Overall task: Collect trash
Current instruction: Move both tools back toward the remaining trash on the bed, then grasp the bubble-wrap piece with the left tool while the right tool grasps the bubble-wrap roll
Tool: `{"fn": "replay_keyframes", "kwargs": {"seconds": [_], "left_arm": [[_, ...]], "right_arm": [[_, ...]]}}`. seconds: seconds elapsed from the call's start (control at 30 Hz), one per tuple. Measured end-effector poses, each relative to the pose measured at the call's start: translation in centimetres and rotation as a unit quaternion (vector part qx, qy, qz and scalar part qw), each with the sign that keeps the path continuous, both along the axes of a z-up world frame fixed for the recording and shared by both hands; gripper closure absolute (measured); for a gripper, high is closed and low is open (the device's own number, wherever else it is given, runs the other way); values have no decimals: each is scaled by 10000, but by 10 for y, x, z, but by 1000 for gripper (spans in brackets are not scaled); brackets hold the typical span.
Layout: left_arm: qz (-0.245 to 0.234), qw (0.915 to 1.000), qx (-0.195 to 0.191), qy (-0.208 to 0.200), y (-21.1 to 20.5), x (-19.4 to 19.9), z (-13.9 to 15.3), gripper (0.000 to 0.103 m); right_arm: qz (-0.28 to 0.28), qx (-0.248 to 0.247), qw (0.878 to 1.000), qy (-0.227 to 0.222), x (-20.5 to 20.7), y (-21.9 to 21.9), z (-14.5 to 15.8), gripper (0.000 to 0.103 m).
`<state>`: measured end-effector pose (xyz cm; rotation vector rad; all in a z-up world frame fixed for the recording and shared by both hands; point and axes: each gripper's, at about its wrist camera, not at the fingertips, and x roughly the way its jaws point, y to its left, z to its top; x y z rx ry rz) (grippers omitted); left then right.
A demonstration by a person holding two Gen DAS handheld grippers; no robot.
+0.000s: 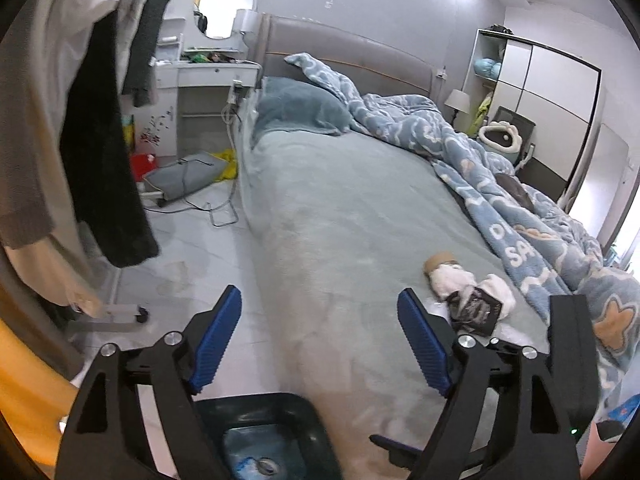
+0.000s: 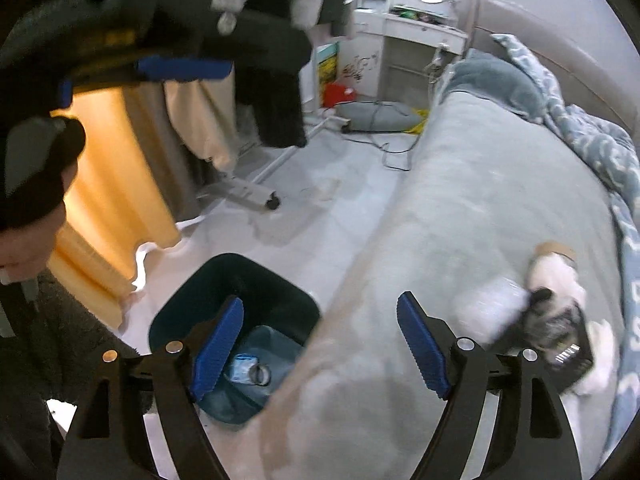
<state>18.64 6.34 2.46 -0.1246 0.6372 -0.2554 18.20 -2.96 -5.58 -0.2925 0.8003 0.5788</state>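
- Trash [image 1: 468, 292]: a small heap on the bed, made up of a brown cardboard tube [image 1: 440, 261], crumpled white tissue [image 1: 454, 285] and a dark foil wrapper [image 1: 476, 312]; none of it is held.
- Left hand-held gripper [image 1: 320, 340]: blue pads wide apart, nothing between them; it hangs over the near edge of the bed, with the heap just beyond its right-hand pad.
- Right hand-held gripper [image 2: 320, 346]: pads likewise spread and empty; it sits above the spot where bin and bed meet, the heap off to its right.
- Bin [image 2: 240, 280]: dark, open-topped, standing on the floor right against the near side of the bed; it already holds a blue-and-white scrap and what looks like a small round lid [image 2: 256, 372].
- Bed [image 1: 340, 200]: grey-blue sheet, mostly bare apart from the heap; a blue patterned duvet [image 1: 500, 184] is bunched along its far side and a pillow [image 1: 300, 106] lies at its head.
- Beside the bed: pale floor [image 1: 192, 256], hanging clothes [image 1: 100, 140], a white dresser [image 1: 208, 76] at the head end.
- Progress, as judged: some rubbish is binned already; the heap on the bed is still to be collected, so the task looks partly done. Both tools are free for the next pick.
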Motion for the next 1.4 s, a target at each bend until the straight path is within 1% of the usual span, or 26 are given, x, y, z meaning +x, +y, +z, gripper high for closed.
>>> {"fn": "replay_keyframes", "kwargs": {"seconds": [0.17, 0.23, 0.43, 0.57, 0.67, 0.8, 1.03, 1.2, 1.27, 1.4], "left_arm": [[-177, 9996, -74, 221, -32, 13, -14, 18], [-234, 9993, -34, 273, -43, 16, -20, 18], [-422, 9977, 193, 484, -82, 25, -40, 18], [-536, 9963, 145, 662, -100, 31, -53, 18], [-584, 9949, 42, 817, -110, 37, -61, 18], [-553, 9936, -119, 977, -119, 42, -71, 18], [-503, 9916, -245, 1166, -129, 50, -84, 18], [-497, 9901, -290, 1277, -136, 55, -94, 23], [-485, 9897, -297, 1311, -139, 56, -97, 30], [-545, 9875, -480, 1397, -142, 58, -102, 37]], "right_arm": [[-352, -99, 9992, -170, 1, -42, 4, 21], [-493, -58, 9986, -191, 1, -61, 6, 21], [-736, 40, 9971, -185, -2, -96, 9, 21], [-823, 66, 9964, -192, -3, -113, 10, 20], [-908, 80, 9957, -186, -8, -126, 9, 20], [-1034, 113, 9944, -176, -8, -145, 9, 20], [-1356, 255, 9903, -149, -11, -183, 10, 20], [-1506, 351, 9879, -124, -13, -203, 10, 20], [-1538, 367, 9873, -118, -14, -207, 9, 20], [-1577, 383, 9867, -105, -15, -215, 9, 20]]}}
